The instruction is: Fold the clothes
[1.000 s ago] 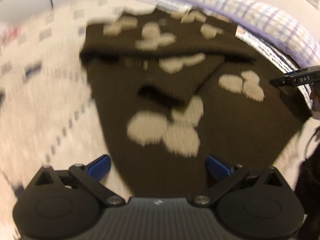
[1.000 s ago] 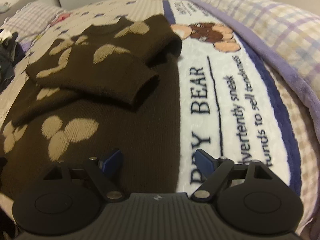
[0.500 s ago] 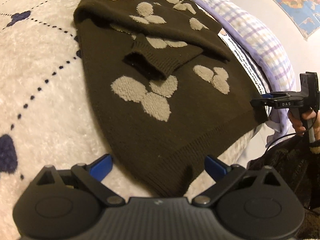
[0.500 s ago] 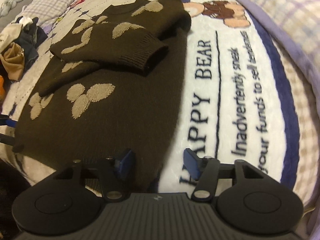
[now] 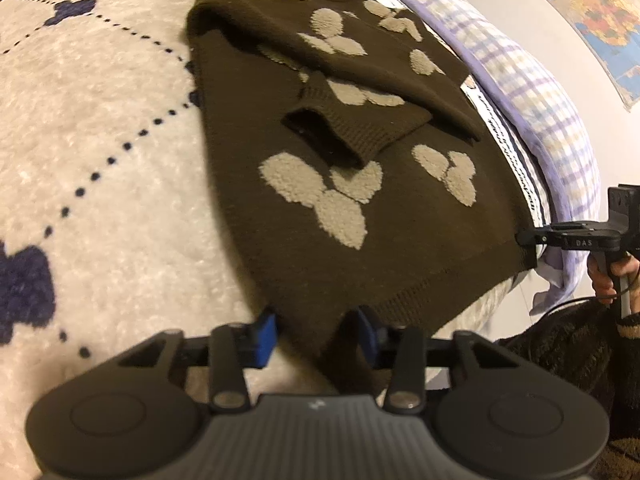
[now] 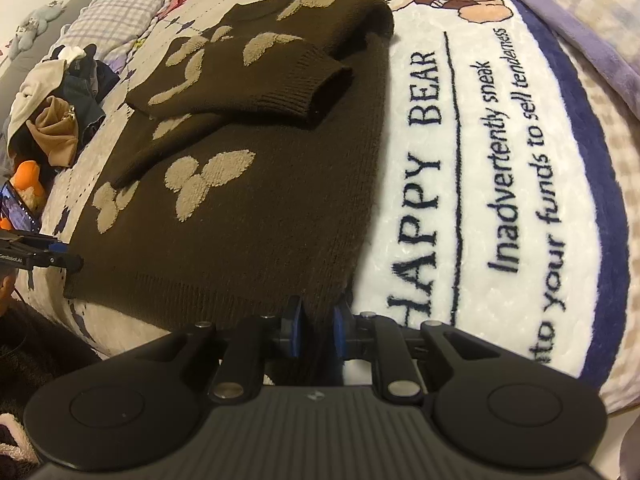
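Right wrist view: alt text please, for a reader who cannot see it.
The right tongs are closing on the near hem corner of a brown sweater, sleeves folded across its chest, lying on a "HAPPY BEAR" blanket. The left tongs meet the opposite hem corner.

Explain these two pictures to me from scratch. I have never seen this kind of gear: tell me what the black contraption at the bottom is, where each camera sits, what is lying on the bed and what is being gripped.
There is no robot here. A person holds a hand-operated two-finger gripper in each hand, and each gripper carries a wide-angle camera looking forward along its fingers. The black shape at the bottom of each picture is that gripper's own body; the blue pieces are its finger pads.

One picture is from the left gripper, the other from the right gripper. Each also shows the other gripper at its edge.

On the bed lies a brown sweater with beige leaf patches, sleeves already folded across its front. It rests on a plush blanket printed "HAPPY BEAR". A pile of other clothes sits further back.

Both grippers are closing on the sweater's bottom hem, one at each corner; the fabric is between the pads.
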Demonstrator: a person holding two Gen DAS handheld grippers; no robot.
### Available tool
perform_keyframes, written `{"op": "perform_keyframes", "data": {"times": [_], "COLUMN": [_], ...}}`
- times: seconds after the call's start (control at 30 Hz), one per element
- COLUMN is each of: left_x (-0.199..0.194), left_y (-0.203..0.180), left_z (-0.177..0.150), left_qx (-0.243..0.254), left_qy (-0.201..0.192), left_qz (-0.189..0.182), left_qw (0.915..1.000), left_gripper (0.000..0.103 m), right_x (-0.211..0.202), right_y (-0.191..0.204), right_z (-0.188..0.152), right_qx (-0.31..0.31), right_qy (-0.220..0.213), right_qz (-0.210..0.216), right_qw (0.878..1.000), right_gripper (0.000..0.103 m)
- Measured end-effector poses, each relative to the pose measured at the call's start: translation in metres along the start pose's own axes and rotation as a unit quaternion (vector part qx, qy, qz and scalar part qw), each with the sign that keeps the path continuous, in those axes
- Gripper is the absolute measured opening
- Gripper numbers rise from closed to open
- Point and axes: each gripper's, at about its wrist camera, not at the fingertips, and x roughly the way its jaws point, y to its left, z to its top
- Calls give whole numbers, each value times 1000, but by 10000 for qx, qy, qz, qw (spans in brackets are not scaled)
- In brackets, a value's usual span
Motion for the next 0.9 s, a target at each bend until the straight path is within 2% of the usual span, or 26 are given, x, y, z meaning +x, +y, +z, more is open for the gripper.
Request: {"op": "perform_keyframes", "data": {"times": [0.2, 0.37, 0.43, 0.5, 0.53, 0.57, 0.67, 0.77, 0.9], "left_x": [-1, 3, 4, 5, 5, 5, 2, -3, -18], "left_y": [5, 8, 9, 8, 6, 6, 10, 15, 26], "left_z": [1, 1, 1, 0, 0, -1, 0, 2, 11], "left_qx": [-87, -243, -322, -306, -237, -196, -305, -502, -883], "left_qy": [171, 318, 317, 309, 309, 307, 244, 95, -419], "left_qz": [-293, -588, -620, -526, -414, -337, -483, -777, -1430], "left_qw": [9994, 9975, 9971, 9977, 9984, 9988, 9981, 9957, 9849], "left_gripper": [42, 59, 59, 47, 29, 17, 11, 10, 10], "right_x": [2, 5, 6, 5, 5, 3, -3, -15, -28], "right_y": [-1, -2, -1, -1, -1, -2, -5, -11, -17], "right_z": [0, 1, 1, 1, 1, 2, 3, 7, 17], "right_qx": [13, 63, 29, 4, -2, 28, 161, 413, 780], "right_qy": [113, 165, 164, 134, 115, 72, -97, -441, -1192], "right_qz": [13, -17, -37, -21, -6, 31, 247, 628, 1239], "right_qw": [9999, 9998, 9999, 9999, 9999, 10000, 9995, 9962, 9820], "right_gripper": [20, 21, 21, 19, 17, 15, 13, 12, 12]}}
